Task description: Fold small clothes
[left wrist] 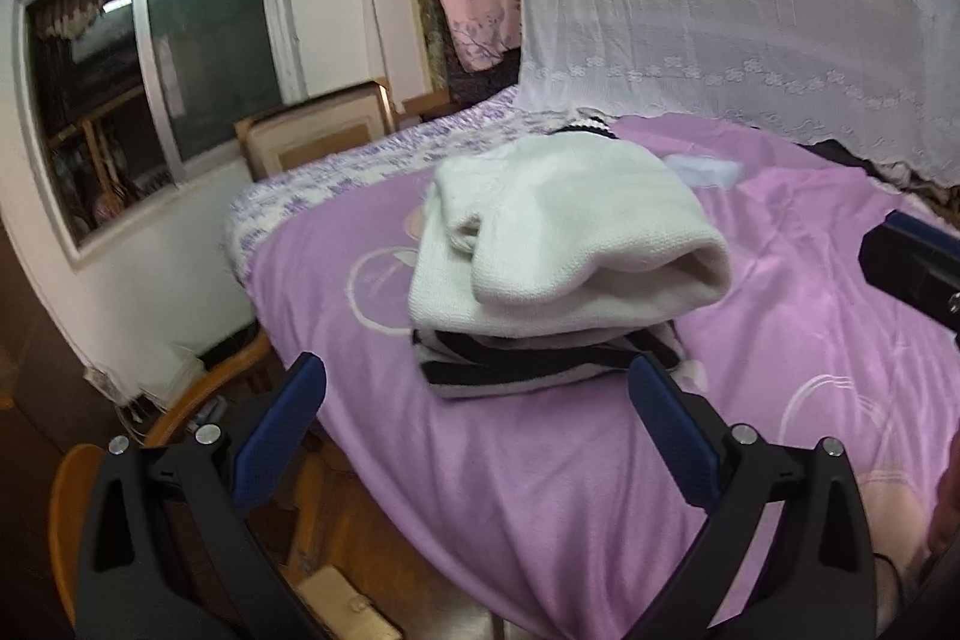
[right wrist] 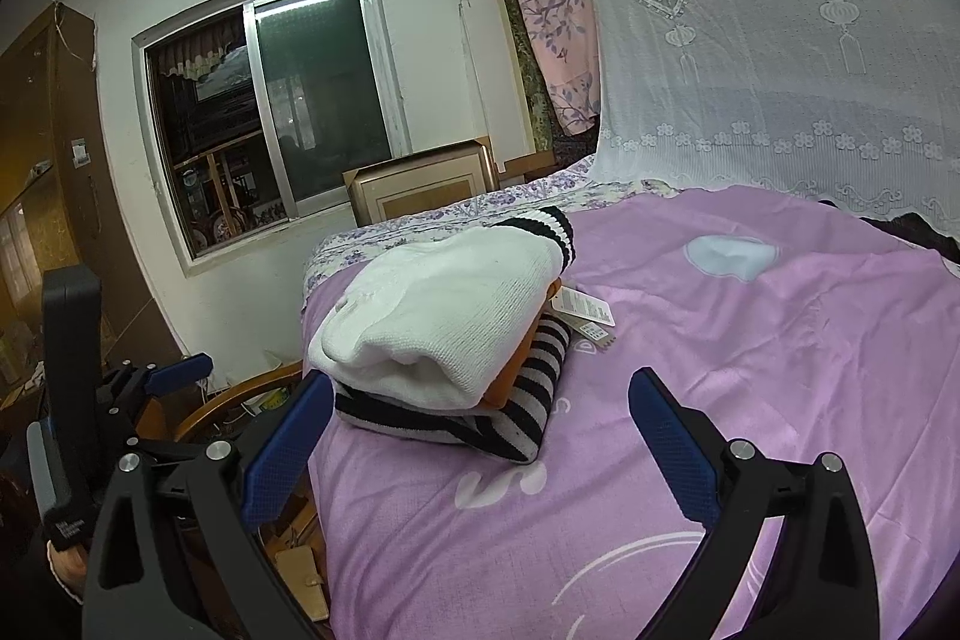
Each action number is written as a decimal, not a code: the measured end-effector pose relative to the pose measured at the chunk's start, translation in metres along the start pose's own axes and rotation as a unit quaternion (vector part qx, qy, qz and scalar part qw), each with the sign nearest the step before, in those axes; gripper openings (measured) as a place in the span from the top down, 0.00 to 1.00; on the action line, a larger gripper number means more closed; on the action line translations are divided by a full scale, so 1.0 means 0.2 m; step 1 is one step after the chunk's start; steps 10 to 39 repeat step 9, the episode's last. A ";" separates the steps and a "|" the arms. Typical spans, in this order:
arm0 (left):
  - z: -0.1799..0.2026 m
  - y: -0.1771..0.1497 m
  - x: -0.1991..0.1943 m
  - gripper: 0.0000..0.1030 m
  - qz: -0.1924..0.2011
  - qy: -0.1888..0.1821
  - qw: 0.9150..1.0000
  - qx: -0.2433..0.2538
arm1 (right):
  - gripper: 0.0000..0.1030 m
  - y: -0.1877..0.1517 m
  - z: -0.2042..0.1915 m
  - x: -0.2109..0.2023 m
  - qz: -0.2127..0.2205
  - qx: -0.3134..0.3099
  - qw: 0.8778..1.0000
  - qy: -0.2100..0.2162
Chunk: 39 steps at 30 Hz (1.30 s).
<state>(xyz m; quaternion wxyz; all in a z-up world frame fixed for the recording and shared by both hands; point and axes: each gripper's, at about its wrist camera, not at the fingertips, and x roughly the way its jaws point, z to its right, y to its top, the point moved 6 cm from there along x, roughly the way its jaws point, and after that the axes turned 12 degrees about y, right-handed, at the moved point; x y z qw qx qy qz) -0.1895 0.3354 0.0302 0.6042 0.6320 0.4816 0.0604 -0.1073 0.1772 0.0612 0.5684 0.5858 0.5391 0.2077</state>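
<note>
2 open tools (left wrist: 477,382) (right wrist: 480,400) near stack's (left wrist: 558,244) edge

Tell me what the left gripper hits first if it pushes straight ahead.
Probably the striped garment at the bottom of the folded pile, under the white sweater; the open left gripper points right at it.

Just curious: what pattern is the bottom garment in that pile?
Black and white stripes on the bottom garment, clearest in the right wrist view.

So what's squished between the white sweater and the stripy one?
An orange garment, seen only in the right wrist view, peeks out between the white sweater on top and the striped one at the bottom.
</note>
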 end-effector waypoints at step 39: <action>0.00 0.02 -0.02 0.04 0.007 0.007 1.000 0.009 | 0.04 0.00 0.00 0.00 0.000 0.000 1.000 0.000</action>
